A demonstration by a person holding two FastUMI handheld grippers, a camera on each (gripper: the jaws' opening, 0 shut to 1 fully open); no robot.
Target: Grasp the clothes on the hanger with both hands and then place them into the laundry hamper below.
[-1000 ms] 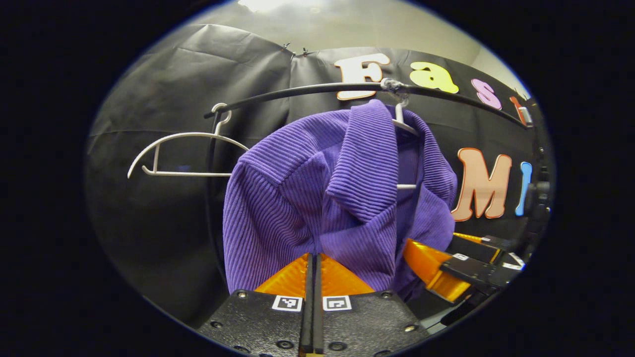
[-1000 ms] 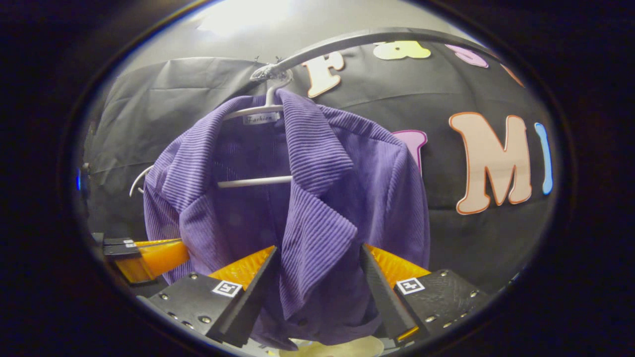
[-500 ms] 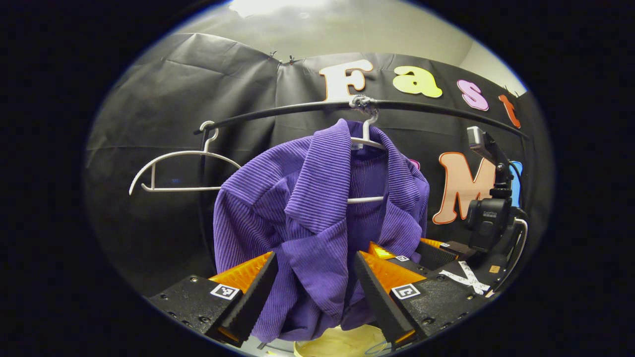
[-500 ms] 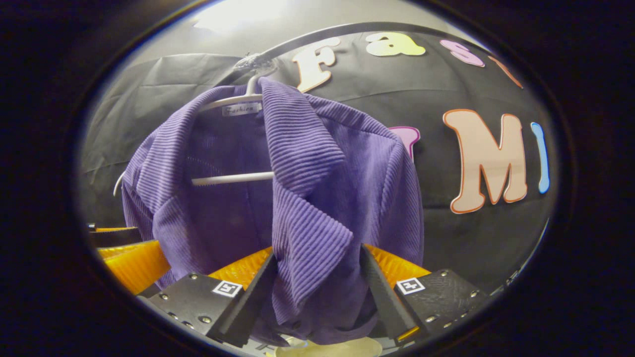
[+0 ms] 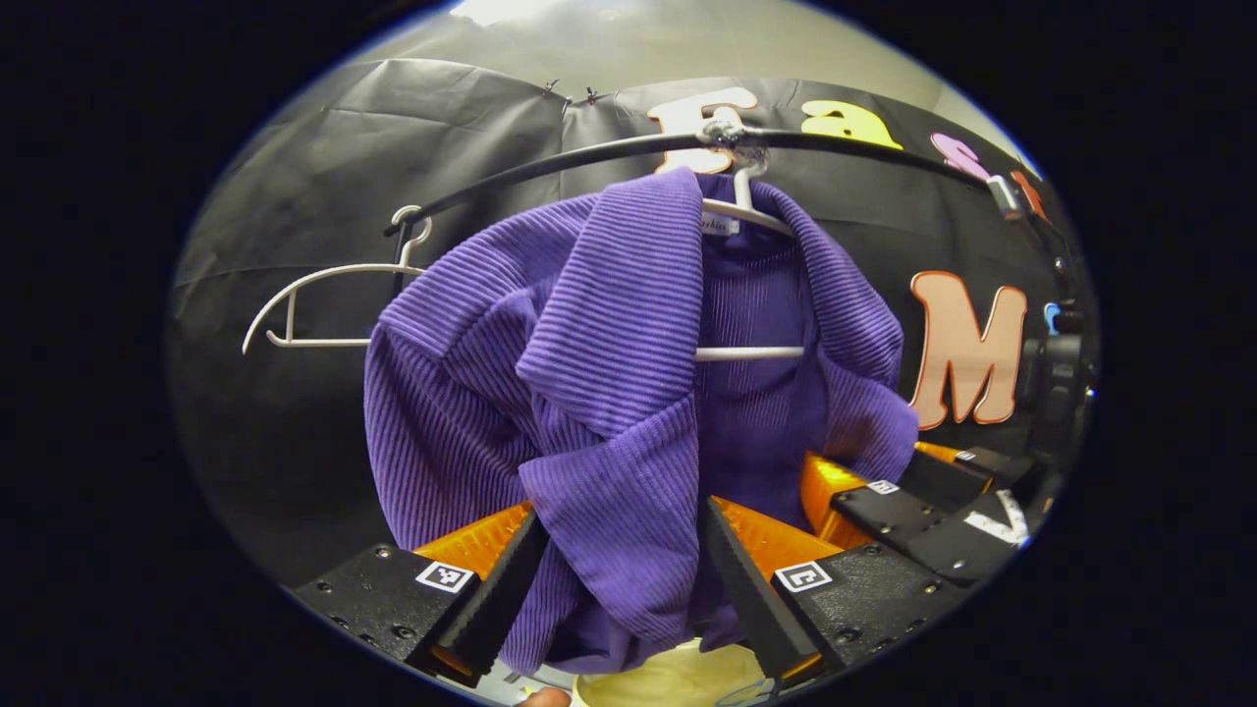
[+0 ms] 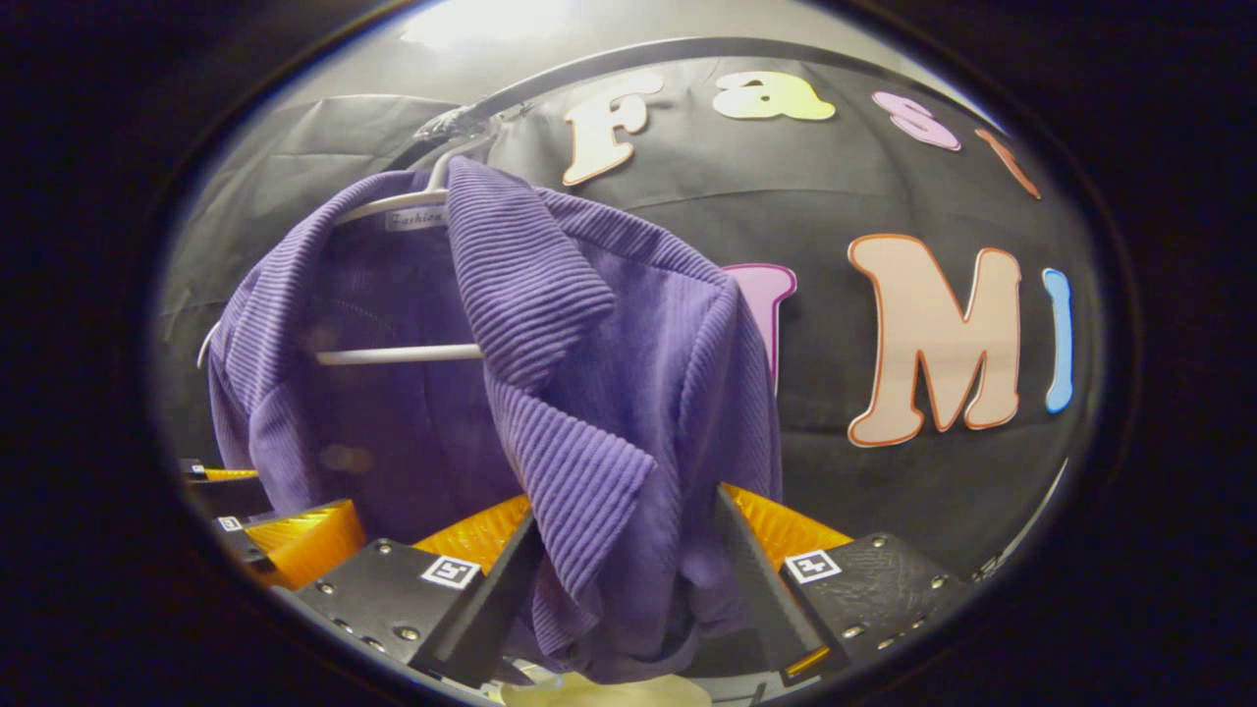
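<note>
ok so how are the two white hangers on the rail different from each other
The hanger near the middle of the rail carries the purple jacket, which drapes over its shoulders and hides most of it; the empty hanger farther left is bare, with its whole outline in view. The loaded one faces the camera more squarely; the empty one is seen at more of an angle. Both are thin, white and hooked on the same dark rail.

One purple jacket (image 5: 589, 393); two white hangers, one (image 5: 751, 211) carrying it and a bare one (image 5: 314, 304) at nine o'clock; one black rail (image 5: 550, 169); one pale hamper (image 5: 678, 682) at six o'clock.
</note>
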